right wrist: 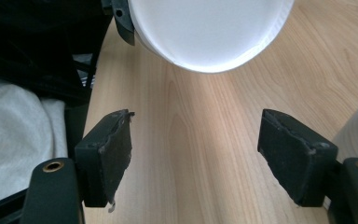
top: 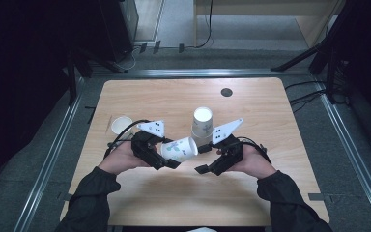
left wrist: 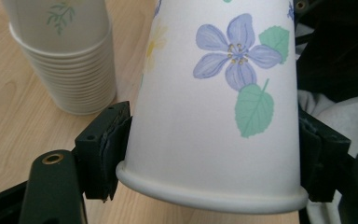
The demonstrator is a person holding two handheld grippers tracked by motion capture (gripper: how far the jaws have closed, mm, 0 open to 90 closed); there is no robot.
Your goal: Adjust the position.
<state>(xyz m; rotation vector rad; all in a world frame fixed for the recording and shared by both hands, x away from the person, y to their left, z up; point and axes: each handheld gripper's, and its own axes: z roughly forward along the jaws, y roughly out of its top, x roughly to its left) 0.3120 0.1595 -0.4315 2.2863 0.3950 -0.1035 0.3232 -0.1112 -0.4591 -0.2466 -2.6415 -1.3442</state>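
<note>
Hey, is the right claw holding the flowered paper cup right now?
No, the right claw stands open over bare table, while the left claw clamps the flowered cup.

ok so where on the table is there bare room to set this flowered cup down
Free: the near strip of the table in front of both hands, and the far edge around the dark round spot. Crowded: mid-table, where the cup stack stands by the right gripper, and the lone cup at left.

L hand-held gripper (top: 171,157) clamped; R hand-held gripper (top: 202,159) jaws apart, empty.
</note>
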